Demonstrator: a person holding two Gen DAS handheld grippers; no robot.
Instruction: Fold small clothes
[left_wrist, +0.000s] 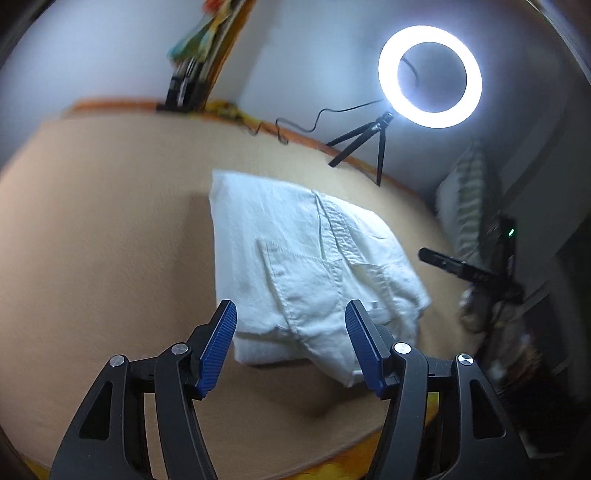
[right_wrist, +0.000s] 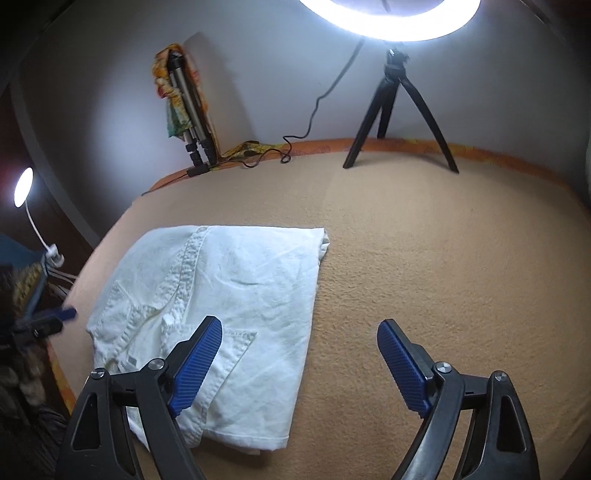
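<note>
A white pair of small shorts (left_wrist: 306, 273) lies folded on the tan blanket (left_wrist: 110, 229), pocket and waistband seams facing up. My left gripper (left_wrist: 291, 314) is open and empty, hovering just above the garment's near edge. In the right wrist view the same white garment (right_wrist: 229, 291) lies at the left of the blanket (right_wrist: 424, 251). My right gripper (right_wrist: 299, 332) is open and empty, its left finger over the garment's near right part and its right finger over bare blanket. The other gripper (right_wrist: 55, 317) shows blurred at the far left.
A lit ring light (left_wrist: 430, 75) on a small black tripod (right_wrist: 399, 110) stands at the blanket's far edge, its cable (right_wrist: 314, 110) trailing left. A folded tripod (right_wrist: 192, 122) with colourful cloth leans on the wall. A small lamp (right_wrist: 23, 192) glows at left.
</note>
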